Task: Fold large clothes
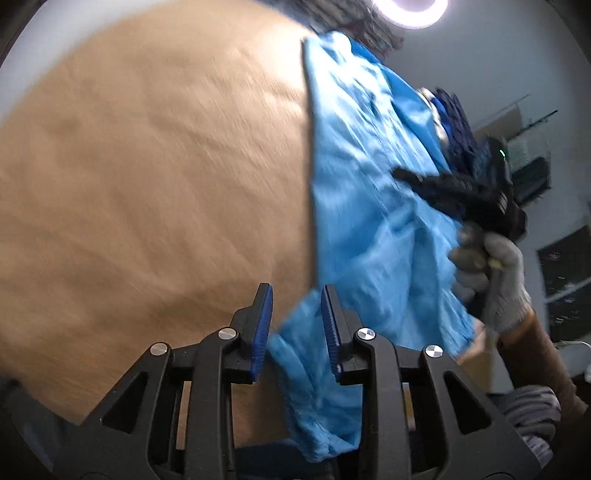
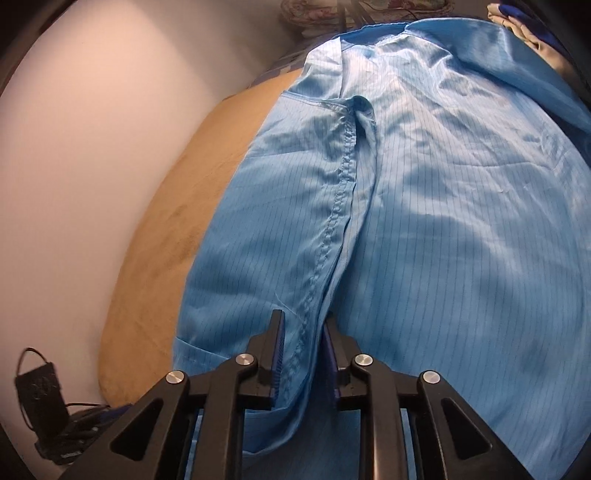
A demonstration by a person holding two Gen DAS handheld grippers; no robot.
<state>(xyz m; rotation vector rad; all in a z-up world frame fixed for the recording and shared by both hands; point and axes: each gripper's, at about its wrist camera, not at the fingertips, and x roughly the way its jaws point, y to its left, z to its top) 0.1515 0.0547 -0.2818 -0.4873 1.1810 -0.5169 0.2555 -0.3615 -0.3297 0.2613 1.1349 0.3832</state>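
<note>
A large light-blue pinstriped garment [image 2: 443, 221] lies spread over a tan padded surface [image 2: 155, 258]. Its stitched seam [image 2: 340, 206] runs down to my right gripper [image 2: 303, 317]. That gripper's blue pads stand slightly apart, with a fold of the seam loose between them. In the left wrist view the garment [image 1: 369, 184] covers the right half of the tan surface [image 1: 147, 166]. My left gripper [image 1: 297, 291] is open at the garment's near corner, and a hanging end of the cloth passes between its pads. The right gripper [image 1: 410, 181] shows there, resting on the cloth in a gloved hand [image 1: 495, 266].
A heap of dark blue clothes [image 1: 454, 122] lies beyond the garment, under a ring light [image 1: 410, 11]. A white wall [image 2: 74, 147] borders the tan surface. A black pouch with cables [image 2: 40, 387] sits low at the left. Striped fabric [image 1: 532, 413] lies near the sleeve.
</note>
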